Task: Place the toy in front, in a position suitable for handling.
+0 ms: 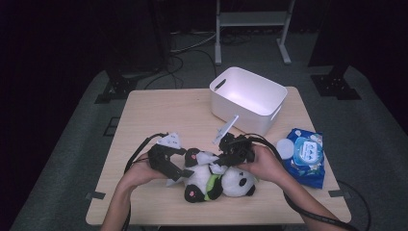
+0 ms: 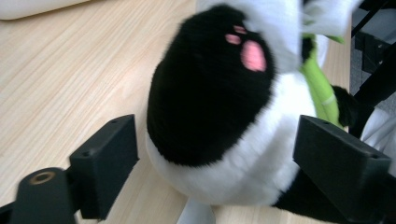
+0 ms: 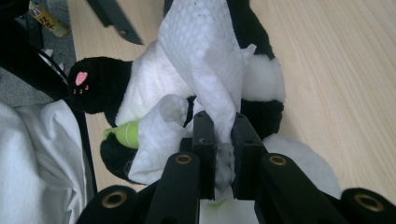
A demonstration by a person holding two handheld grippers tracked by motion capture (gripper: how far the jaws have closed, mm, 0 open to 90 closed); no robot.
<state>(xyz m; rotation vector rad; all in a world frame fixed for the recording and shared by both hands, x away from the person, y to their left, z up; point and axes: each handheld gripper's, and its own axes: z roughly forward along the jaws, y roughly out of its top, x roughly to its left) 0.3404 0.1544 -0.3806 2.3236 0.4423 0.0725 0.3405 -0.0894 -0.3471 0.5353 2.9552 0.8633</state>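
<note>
A black-and-white panda plush (image 1: 235, 183) with a green scarf lies on the wooden table (image 1: 163, 115) near its front edge. My left gripper (image 1: 180, 172) stands at the plush's left. In the left gripper view its jaws (image 2: 217, 154) straddle a black foot with pink pads (image 2: 210, 93), a thin gap showing at the left pad (image 2: 109, 158). My right gripper (image 1: 220, 161) reaches in from the right and is shut on a white wet wipe (image 3: 205, 56). The wipe drapes over the panda's body (image 3: 140, 88), pinched between the pads (image 3: 205, 140).
A white plastic bin (image 1: 240, 115) stands at the back right of the table. A blue pack of wet wipes (image 1: 308, 159) lies at the right edge, a white round piece (image 1: 285, 148) beside it. Bare wood spreads over the table's back left.
</note>
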